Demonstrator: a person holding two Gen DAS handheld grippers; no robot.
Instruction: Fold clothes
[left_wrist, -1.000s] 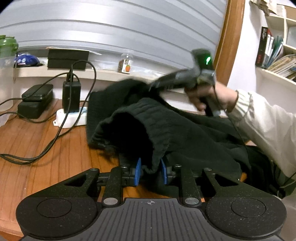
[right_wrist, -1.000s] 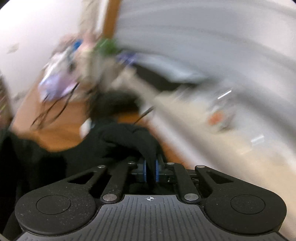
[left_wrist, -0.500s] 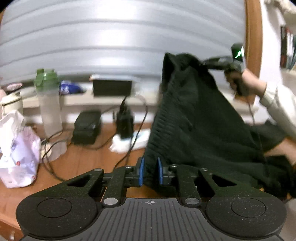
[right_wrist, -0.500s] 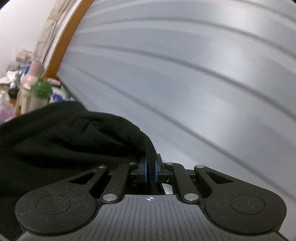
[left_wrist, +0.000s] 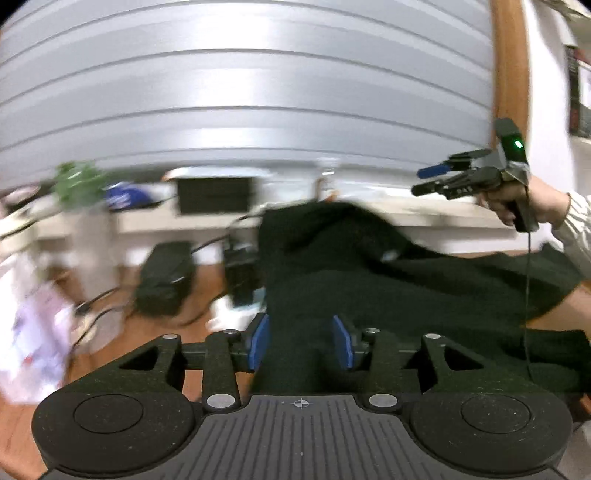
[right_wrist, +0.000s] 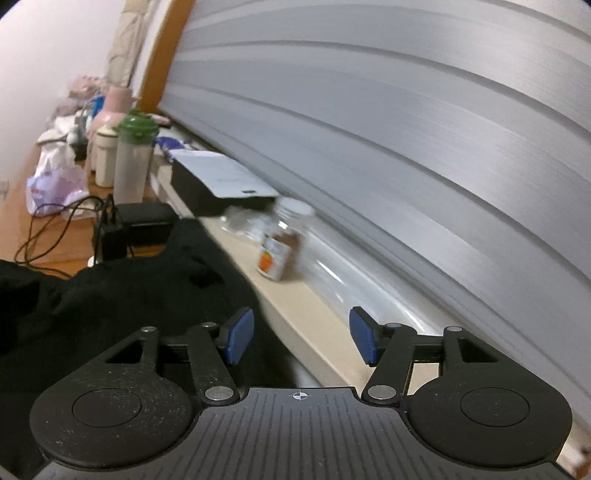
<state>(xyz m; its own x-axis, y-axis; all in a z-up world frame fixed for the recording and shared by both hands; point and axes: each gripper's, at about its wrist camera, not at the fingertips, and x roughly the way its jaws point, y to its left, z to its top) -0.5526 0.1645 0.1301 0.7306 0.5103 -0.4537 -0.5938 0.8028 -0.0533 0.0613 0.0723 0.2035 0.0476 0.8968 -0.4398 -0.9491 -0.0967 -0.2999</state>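
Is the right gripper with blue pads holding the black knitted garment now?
No. The right gripper has its blue pads wide apart with nothing pinched, and the black knitted garment lies loose below it.

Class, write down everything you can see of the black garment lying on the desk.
The black garment is a thick, ribbed-looking knit, lying rumpled across the wooden desk, with one fold humped up toward the window ledge. Its near edge lies between the left tool's open pads, which do not press it. The right tool stands open, clear of the cloth.
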